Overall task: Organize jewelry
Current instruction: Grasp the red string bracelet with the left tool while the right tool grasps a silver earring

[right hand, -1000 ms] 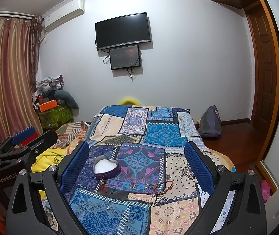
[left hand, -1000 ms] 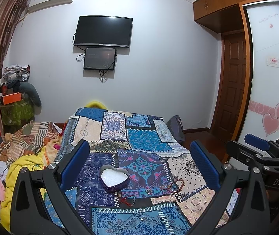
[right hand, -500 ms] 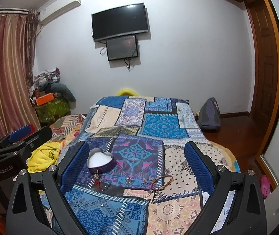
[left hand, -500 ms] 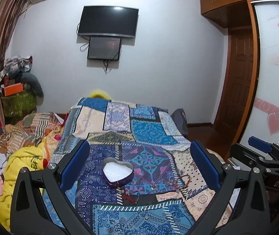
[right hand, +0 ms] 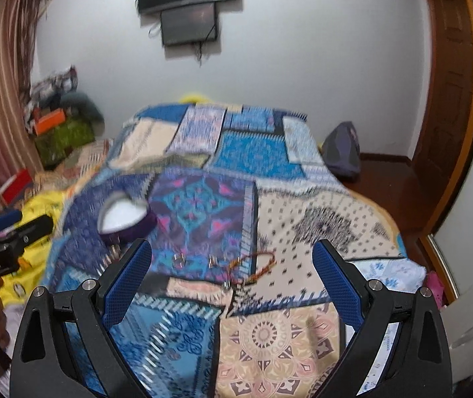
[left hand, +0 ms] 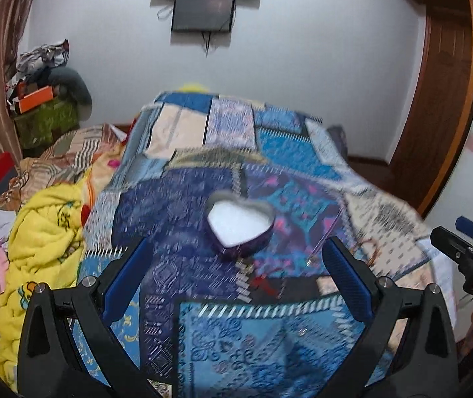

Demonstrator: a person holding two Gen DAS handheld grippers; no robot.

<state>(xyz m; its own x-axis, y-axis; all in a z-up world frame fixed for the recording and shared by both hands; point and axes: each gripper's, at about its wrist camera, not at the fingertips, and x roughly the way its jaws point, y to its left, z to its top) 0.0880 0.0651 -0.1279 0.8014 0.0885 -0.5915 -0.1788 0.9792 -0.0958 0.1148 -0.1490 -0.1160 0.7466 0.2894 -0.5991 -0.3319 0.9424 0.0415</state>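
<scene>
A purple heart-shaped box [left hand: 240,224] with a white lining lies open on the patchwork bedspread [left hand: 236,331]; it also shows in the right wrist view [right hand: 124,216]. My left gripper [left hand: 236,278] is open and empty, just short of the box. A red cord [left hand: 264,282] lies near the box. My right gripper [right hand: 231,282] is open and empty above a brown bracelet [right hand: 256,265], with small silver pieces [right hand: 179,260] beside it. A thin chain [left hand: 326,235] runs right of the box. Both views are blurred.
A yellow blanket [left hand: 40,232] and piled clothes lie left of the bed. A dark bag [right hand: 341,152] sits on the floor right of the bed by a wooden door [right hand: 448,99]. The right gripper shows at the left view's right edge [left hand: 468,258].
Both grippers have moved forward and tilted down toward the bedspread; the box and jewelry now sit closer between the fingers. Jaws stay open.
</scene>
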